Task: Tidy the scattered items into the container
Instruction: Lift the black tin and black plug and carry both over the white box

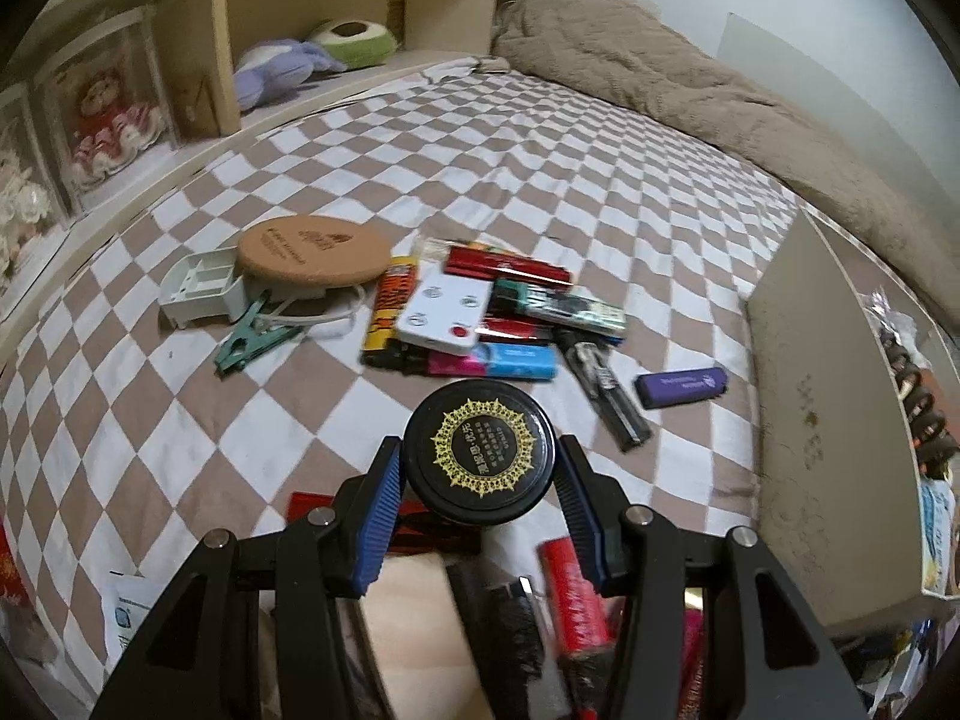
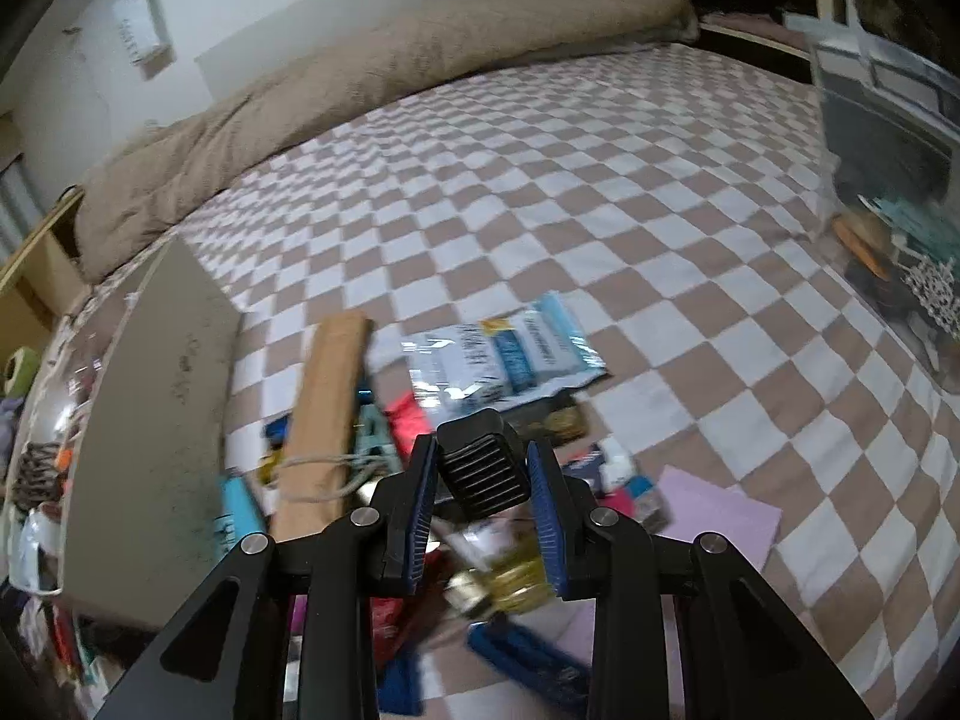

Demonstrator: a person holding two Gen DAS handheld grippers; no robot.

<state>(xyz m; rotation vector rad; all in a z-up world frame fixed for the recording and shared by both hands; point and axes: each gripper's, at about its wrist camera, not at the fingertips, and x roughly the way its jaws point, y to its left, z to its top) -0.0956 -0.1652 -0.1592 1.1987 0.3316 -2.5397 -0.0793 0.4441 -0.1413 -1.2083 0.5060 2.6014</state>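
Note:
In the left wrist view my left gripper [image 1: 478, 456] is shut on a round black tin [image 1: 478, 438] with a gold emblem on its lid, held above the checkered bedsheet. In the right wrist view my right gripper [image 2: 482, 450] is shut on a small black ribbed block [image 2: 483, 471], lifted over a heap of small items. The clear container [image 1: 840, 420] with a grey inner panel stands to the right of the left gripper; in the right wrist view the container [image 2: 150, 420] is to the left. It holds several things. A pile of lighters [image 1: 480, 324] lies ahead of the tin.
A cork coaster [image 1: 312, 252], a white plastic piece [image 1: 201, 288], a green clip [image 1: 255, 339] and a purple lighter [image 1: 681, 387] lie on the sheet. A plastic packet [image 2: 504, 354] and purple paper [image 2: 714, 516] lie near the right gripper. A beige blanket [image 1: 690, 78] lines the far side.

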